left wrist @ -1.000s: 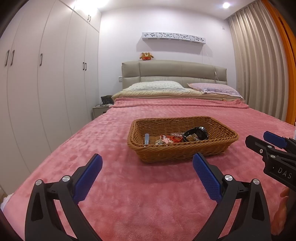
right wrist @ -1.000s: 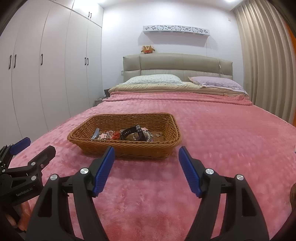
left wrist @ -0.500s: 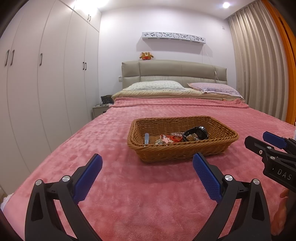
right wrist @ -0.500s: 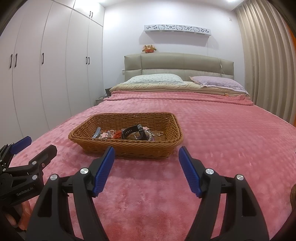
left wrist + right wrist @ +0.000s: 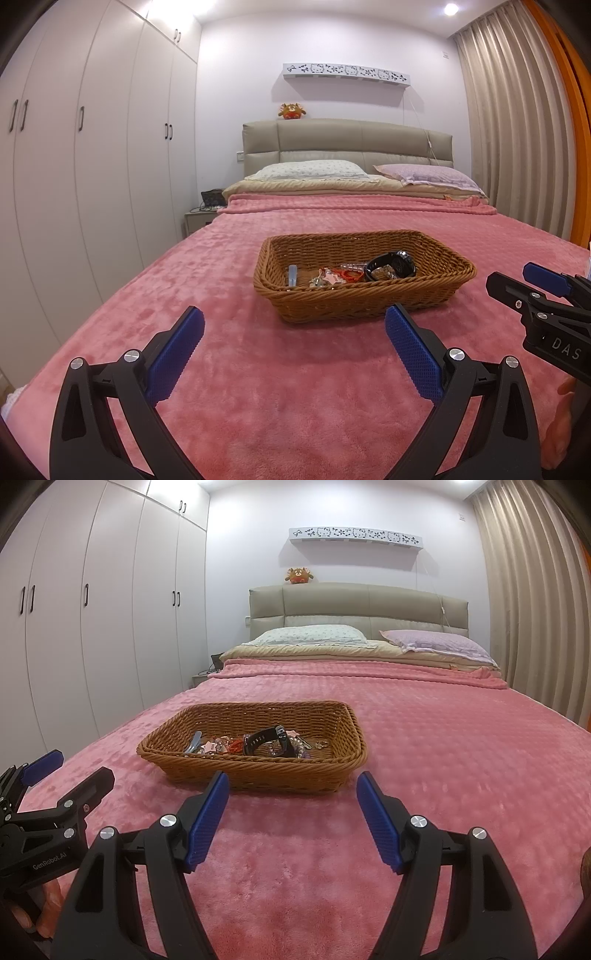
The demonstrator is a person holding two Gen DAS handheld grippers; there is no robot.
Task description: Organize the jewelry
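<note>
Tangling, seemingly, jewelry (image 5: 255,744) heaped colourfully

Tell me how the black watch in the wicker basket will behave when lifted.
The black watch probably flexes at its looped strap and may swing. It looks light. Lying among small trinkets, it might snag one on the way up.

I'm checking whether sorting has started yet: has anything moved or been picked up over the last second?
Nothing visibly changed. The left claw and right claw hang open and empty over the pink blanket, short of the wicker basket; the black watch and small trinkets lie in it as before.
</note>
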